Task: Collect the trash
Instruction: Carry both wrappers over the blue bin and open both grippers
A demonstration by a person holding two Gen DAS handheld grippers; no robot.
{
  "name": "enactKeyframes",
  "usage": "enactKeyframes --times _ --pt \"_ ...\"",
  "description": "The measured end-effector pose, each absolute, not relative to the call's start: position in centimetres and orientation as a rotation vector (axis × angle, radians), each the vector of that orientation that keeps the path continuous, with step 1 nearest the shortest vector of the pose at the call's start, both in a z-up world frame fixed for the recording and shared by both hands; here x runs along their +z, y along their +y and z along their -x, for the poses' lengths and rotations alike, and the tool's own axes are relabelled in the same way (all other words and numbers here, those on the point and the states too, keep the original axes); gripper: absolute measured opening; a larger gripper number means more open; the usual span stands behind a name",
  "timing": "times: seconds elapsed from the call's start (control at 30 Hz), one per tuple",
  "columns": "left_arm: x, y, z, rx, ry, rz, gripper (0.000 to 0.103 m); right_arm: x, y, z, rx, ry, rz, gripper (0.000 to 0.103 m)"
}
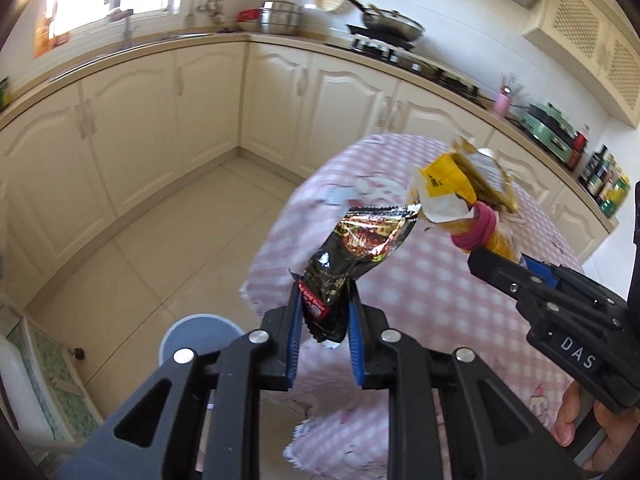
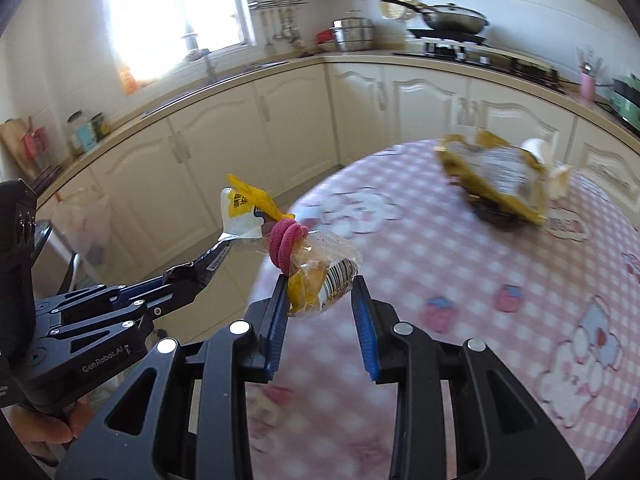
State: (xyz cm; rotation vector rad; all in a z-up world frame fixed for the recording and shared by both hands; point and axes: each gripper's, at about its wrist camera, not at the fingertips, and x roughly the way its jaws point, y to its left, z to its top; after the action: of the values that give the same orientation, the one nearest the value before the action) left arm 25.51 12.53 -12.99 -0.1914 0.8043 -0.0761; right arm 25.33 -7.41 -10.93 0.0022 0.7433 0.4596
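Observation:
My left gripper (image 1: 325, 312) is shut on a black foil snack wrapper (image 1: 352, 256) and holds it in the air past the table's edge. My right gripper (image 2: 320, 292) is shut on a yellow bag tied with a pink hair band (image 2: 286, 246); this yellow bag also shows in the left wrist view (image 1: 452, 188). The right gripper (image 1: 520, 276) is to the right of the left one. A yellow crumpled wrapper (image 2: 496, 172) lies on the round table with a pink checked cloth (image 2: 460, 280) at the far side.
A grey-blue bin (image 1: 200, 336) stands on the tiled floor below and left of the left gripper. Cream kitchen cabinets (image 1: 160, 120) with a counter run along the back. A stove with a pan (image 1: 394, 24) is behind the table. A white plastic bag (image 2: 86, 220) hangs at left.

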Motion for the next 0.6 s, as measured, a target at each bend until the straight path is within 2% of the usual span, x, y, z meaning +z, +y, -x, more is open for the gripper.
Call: enactKeyframes --times 0.33,0.6 --pt "-15.2 23.3 -23.8 0.104 0.823 0.280 0.019 -12.9 2.9 -26.5 0.594 0.788 0.041 0.030" --pt "-17.4 27.7 -25.7 0.170 0.850 0.313 0.020 -14.7 7.3 -27.8 0.632 0.805 0.042 0.030"
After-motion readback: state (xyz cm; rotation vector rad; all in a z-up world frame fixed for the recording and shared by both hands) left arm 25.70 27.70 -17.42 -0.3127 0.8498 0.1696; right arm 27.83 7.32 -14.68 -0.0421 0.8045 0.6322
